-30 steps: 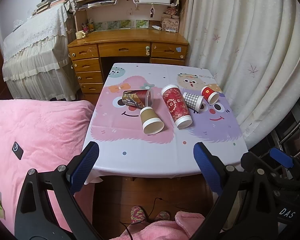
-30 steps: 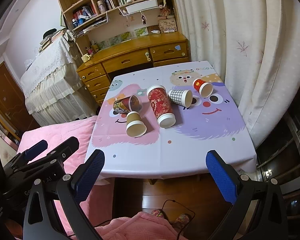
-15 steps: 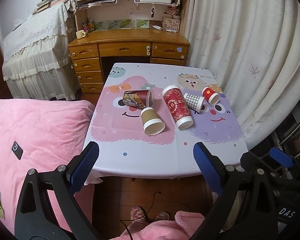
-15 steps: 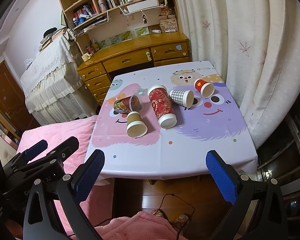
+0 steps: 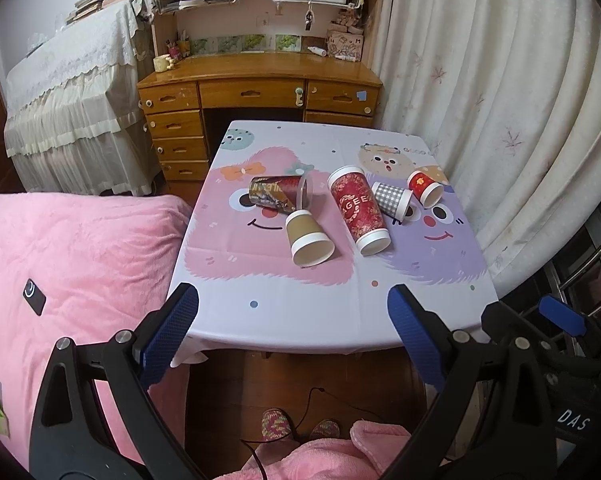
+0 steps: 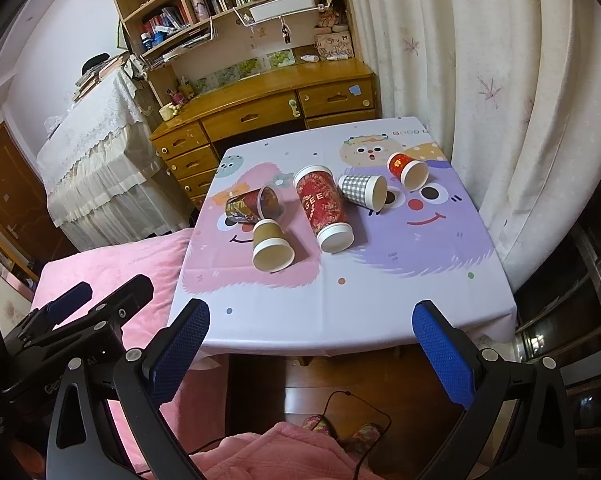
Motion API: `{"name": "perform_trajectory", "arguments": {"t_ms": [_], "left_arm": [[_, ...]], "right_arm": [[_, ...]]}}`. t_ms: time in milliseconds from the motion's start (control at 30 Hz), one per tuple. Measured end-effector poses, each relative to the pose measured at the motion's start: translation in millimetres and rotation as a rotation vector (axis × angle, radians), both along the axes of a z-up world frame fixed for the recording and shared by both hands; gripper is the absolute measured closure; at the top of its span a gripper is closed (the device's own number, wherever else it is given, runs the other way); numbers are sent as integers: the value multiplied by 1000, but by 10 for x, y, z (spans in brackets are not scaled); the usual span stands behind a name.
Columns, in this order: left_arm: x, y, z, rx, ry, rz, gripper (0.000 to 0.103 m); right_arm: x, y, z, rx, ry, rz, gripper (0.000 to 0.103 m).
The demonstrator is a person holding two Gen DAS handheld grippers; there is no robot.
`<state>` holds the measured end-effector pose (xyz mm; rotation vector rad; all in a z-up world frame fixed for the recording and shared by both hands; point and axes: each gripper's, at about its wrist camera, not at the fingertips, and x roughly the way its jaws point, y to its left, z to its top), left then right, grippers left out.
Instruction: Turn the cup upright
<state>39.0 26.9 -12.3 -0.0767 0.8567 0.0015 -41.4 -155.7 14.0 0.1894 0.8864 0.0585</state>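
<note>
Several paper cups lie on their sides on the table (image 5: 300, 312): a brown cup (image 5: 307, 239) (image 6: 269, 245), a dark patterned cup (image 5: 278, 193) (image 6: 252, 205), a tall red cup (image 5: 358, 209) (image 6: 323, 208), a checked cup (image 5: 392, 198) (image 6: 362, 191) and a small red cup (image 5: 424, 188) (image 6: 407, 168). My left gripper (image 5: 292, 340) is open and empty, held back from the table's near edge. My right gripper (image 6: 310, 354) is open and empty, also short of the near edge. The right gripper's body (image 5: 556, 320) shows at the right of the left wrist view, the left gripper's body (image 6: 80, 320) at the left of the right wrist view.
A pink bed (image 5: 60, 260) lies left of the table. A curtain (image 5: 500, 100) hangs close along the right side. A wooden desk (image 5: 260, 92) with shelves stands behind. Slippered feet (image 5: 296, 428) and a cable are on the floor below.
Both views have barely shifted; the cups lie as before and both grippers stay open.
</note>
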Motion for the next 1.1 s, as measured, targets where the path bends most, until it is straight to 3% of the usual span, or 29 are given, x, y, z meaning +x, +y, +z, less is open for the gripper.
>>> {"name": "perform_trajectory", "arguments": {"t_ms": [367,800,967,1100], "left_arm": [[-43,117,-111,-8,15,-30,8],[93,352,-459,-17,153,-34,8],[428,171,-767,94,256,-58,8],[773,-98,-935,163,281,-133,8]], "right_arm": [[-51,47,-85,-10,-30,-38,0],[-232,164,-321,-63,-95,-129,0],[-14,32,-432,-142,-108,-132,0],[328,-178,-574,-197,-90,-106,0]]}}
